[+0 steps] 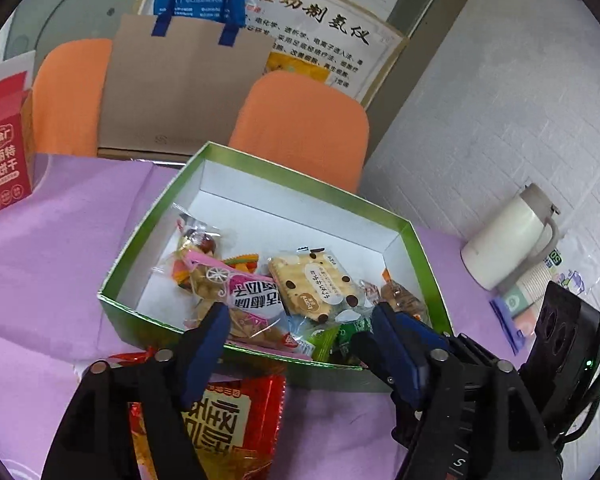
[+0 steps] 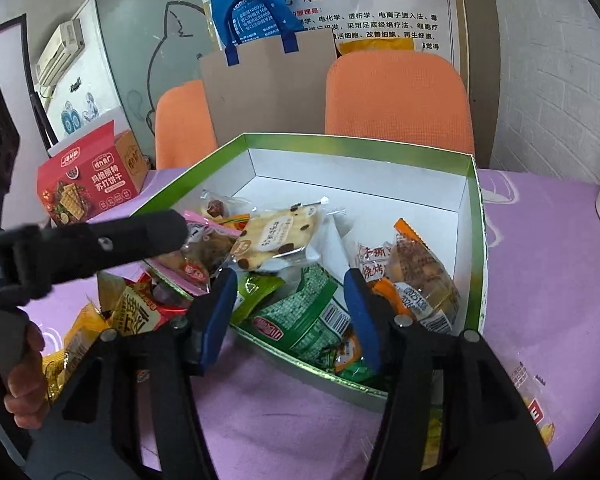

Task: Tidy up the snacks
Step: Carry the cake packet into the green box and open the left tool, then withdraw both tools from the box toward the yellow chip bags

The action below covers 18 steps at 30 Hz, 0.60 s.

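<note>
Crinkly snack packets (image 2: 304, 312) in green cardboard box (image 1: 148, 236), both grippers' jaws wide, seemingly empty.

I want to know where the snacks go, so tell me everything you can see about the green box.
The green box is an open, lidless tray, seemingly of cardboard, with shiny green outer walls and a plain white inside. It sits flat on the purple tablecloth before two orange chairs. Wrapped snacks crowd its near half; the far half is bare. A red packet lies just outside its near wall.
</note>
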Each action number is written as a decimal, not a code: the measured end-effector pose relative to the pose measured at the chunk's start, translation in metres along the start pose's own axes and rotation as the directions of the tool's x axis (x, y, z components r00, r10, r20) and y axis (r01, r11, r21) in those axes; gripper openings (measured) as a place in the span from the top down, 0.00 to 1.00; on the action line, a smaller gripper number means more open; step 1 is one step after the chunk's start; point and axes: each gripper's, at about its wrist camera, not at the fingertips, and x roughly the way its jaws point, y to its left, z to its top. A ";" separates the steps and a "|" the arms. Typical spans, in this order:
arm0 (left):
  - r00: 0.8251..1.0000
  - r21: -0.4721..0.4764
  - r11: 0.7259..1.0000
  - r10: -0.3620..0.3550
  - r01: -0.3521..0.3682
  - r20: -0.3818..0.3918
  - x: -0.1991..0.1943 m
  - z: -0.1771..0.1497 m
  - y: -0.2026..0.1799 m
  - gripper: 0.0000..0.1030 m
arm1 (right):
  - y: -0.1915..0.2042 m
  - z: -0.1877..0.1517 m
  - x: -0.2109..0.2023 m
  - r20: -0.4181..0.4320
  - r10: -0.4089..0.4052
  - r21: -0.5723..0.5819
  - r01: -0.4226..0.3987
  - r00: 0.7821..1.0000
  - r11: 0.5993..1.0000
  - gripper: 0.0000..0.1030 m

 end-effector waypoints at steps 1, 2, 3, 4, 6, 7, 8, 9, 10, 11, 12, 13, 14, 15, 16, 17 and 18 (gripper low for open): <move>1.000 0.001 1.000 0.001 -0.001 0.002 -0.002 0.000 0.000 0.23 | 0.000 0.001 -0.001 -0.004 0.000 0.002 0.000 1.000 1.000 0.40; 1.000 0.001 1.000 -0.002 0.002 -0.002 -0.005 0.001 -0.001 0.23 | 0.001 0.002 -0.002 -0.014 0.010 0.004 -0.010 1.000 1.000 0.36; 1.000 -0.001 1.000 -0.005 0.005 -0.004 -0.009 0.001 -0.001 0.21 | 0.003 0.003 -0.005 -0.015 0.019 0.006 -0.019 1.000 1.000 0.31; 1.000 -0.001 1.000 0.001 -0.001 -0.003 -0.014 -0.001 -0.002 0.16 | 0.005 0.002 -0.012 -0.007 0.027 0.007 -0.027 1.000 1.000 0.30; 0.999 0.003 0.999 0.031 -0.032 0.014 -0.029 -0.006 -0.004 0.13 | 0.009 0.001 -0.026 0.011 0.036 0.001 -0.036 0.999 0.999 0.23; 0.999 0.010 0.999 0.044 -0.044 0.020 -0.037 -0.007 -0.003 0.11 | 0.012 0.000 -0.036 0.027 0.045 -0.004 -0.045 0.999 0.999 0.22; 0.998 0.015 0.998 0.061 -0.061 0.019 -0.045 -0.008 -0.002 0.10 | 0.015 -0.002 -0.044 0.042 0.053 -0.008 -0.053 0.998 0.999 0.21; 0.997 0.015 0.997 0.075 -0.075 0.016 -0.055 -0.013 0.000 0.07 | 0.018 -0.003 -0.052 0.052 0.060 -0.010 -0.059 0.997 0.998 0.20; 0.997 0.012 0.997 0.077 -0.077 0.014 -0.061 -0.016 0.002 0.05 | 0.021 -0.006 -0.060 0.056 0.075 -0.012 -0.074 0.996 0.997 0.19; 0.997 0.006 0.997 0.076 -0.076 0.011 -0.069 -0.021 0.005 0.04 | 0.025 -0.007 -0.065 0.059 0.089 -0.014 -0.088 0.994 0.996 0.19; 0.997 -0.003 0.997 0.072 -0.072 0.006 -0.076 -0.025 0.008 0.04 | 0.028 -0.009 -0.071 0.062 0.102 -0.018 -0.102 0.993 0.995 0.19; 0.998 -0.008 0.998 0.067 -0.067 -0.002 -0.083 -0.029 0.013 0.04 | 0.032 -0.013 -0.075 0.058 0.115 -0.026 -0.114 0.992 0.993 0.19; 0.997 -0.013 0.997 0.070 -0.070 -0.016 -0.087 -0.034 0.016 0.04 | 0.036 -0.015 -0.077 0.050 0.121 -0.031 -0.120 0.991 0.992 0.19; 0.996 -0.018 0.996 0.082 -0.083 -0.031 -0.092 -0.040 0.019 0.04 | 0.039 -0.019 -0.078 0.040 0.130 -0.035 -0.129 0.991 0.991 0.19; 0.995 -0.022 0.995 0.094 -0.095 -0.040 -0.096 -0.046 0.022 0.04 | 0.043 -0.023 -0.078 0.024 0.144 -0.042 -0.143 0.989 0.989 0.19; 0.994 -0.027 0.994 0.103 -0.105 -0.042 -0.101 -0.052 0.027 0.04 | 0.048 -0.027 -0.076 0.007 0.154 -0.047 -0.154 0.988 0.987 0.19; 0.993 -0.030 0.994 0.108 -0.109 -0.039 -0.106 -0.058 0.030 0.04 | 0.052 -0.031 -0.075 -0.008 0.159 -0.052 -0.159 0.987 0.986 0.19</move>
